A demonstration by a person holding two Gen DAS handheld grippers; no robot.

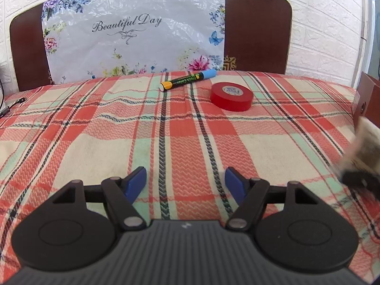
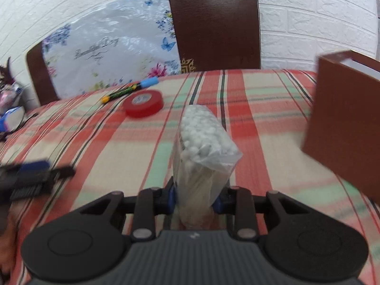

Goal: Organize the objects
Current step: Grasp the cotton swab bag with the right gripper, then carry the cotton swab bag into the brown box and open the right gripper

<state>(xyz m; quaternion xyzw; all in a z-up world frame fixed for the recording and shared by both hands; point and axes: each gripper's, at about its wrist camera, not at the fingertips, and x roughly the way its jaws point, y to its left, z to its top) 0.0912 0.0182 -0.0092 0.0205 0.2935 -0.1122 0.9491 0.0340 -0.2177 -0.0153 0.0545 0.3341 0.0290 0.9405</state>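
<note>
The right claw is clenched on a clear bag of cotton swabs, blue pads pressing its lower part while the white tips bunch at the far end, pointing away over the plaid cloth. Just to its right a brown box stands tilted, its open top showing a pale inner wall. To the left, blurred, sits the left claw.

That left claw is released — blue pads spread wide, only cloth between them. At the right edge of its view the bag and the right claw show as a smear, with the box behind.

Farther out, well apart from both claws, a red tape roll lies flat; its core label has small print too fine to read. Just beyond it lies a marker — blue cap, black barrel with yellow-green lettering I cannot make out.

Behind the cloth, a dark headboard against a white brick-pattern wall. A floral plastic sheet leans on it, reading "Beautiful Day". A cable lies at the far left.
</note>
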